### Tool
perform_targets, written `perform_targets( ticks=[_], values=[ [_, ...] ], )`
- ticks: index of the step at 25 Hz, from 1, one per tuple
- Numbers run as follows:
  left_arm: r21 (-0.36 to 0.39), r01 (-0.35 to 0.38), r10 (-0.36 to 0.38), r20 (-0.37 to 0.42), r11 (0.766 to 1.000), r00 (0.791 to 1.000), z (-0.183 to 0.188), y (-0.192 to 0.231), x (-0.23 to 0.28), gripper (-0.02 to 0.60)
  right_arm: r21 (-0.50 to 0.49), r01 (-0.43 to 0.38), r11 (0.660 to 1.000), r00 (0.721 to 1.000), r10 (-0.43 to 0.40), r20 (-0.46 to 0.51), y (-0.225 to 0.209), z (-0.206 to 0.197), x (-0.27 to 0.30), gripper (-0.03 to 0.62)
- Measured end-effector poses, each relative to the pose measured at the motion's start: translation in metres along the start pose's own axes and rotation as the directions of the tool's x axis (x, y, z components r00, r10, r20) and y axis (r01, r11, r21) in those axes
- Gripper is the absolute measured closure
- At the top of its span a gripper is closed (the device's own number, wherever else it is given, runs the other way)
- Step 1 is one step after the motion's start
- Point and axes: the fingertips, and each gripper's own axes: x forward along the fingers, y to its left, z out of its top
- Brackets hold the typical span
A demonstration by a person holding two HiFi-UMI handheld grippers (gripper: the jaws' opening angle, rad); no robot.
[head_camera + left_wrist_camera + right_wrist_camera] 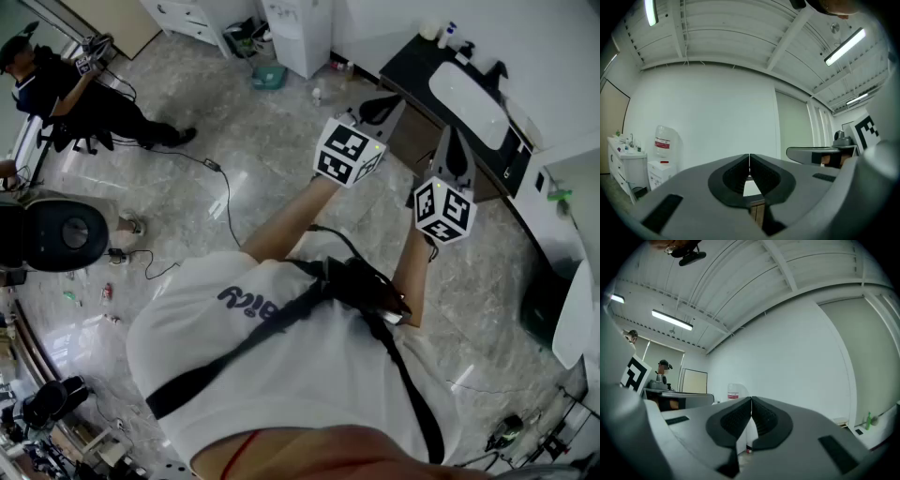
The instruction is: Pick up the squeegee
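Note:
I cannot pick out a squeegee in any view. In the head view both grippers are held out level over the marble floor, facing a dark counter [412,58] with a white basin [469,105]. My left gripper [380,109] is shut, its pads meeting tip to tip with nothing between them [749,158]. My right gripper [455,141] is also shut and empty [751,403], pointing slightly upward toward a bare white wall. Each gripper's camera sees the other gripper's marker cube at the edge of its view.
A water dispenser [298,33] stands at the far wall [663,146] [734,392]. A green bottle [560,195] sits at the right [868,420]. Another person [56,82] stands at the upper left, a black round chair [66,234] is at the left, and a cable [223,192] lies on the floor.

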Motion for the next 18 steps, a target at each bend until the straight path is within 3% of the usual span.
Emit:
perform_targets(
  ticks=[7,15,18],
  values=[
    [-0.013,-0.018,0.018,-0.015,1.000,1.000,-0.004,-0.019,-0.024,0.571,-0.014,-0.044,0.999,0.999,0.044,-0.006,0.014,0.003,-0.025,0.588],
    [-0.009,0.013,-0.013,-0.012,1.000,1.000,0.005,-0.050,-0.043,0.571,-0.007,-0.036,0.999,0.999,0.036,-0.016,0.021,0.009,-0.063,0.588],
    [-0.015,0.051,-0.051,-0.026,0.999,0.998,-0.011,-0.083,-0.026,0.571,-0.005,0.016,1.000,1.000,-0.016,-0.024,-0.015,-0.003,-0.086,0.588]
  ],
)
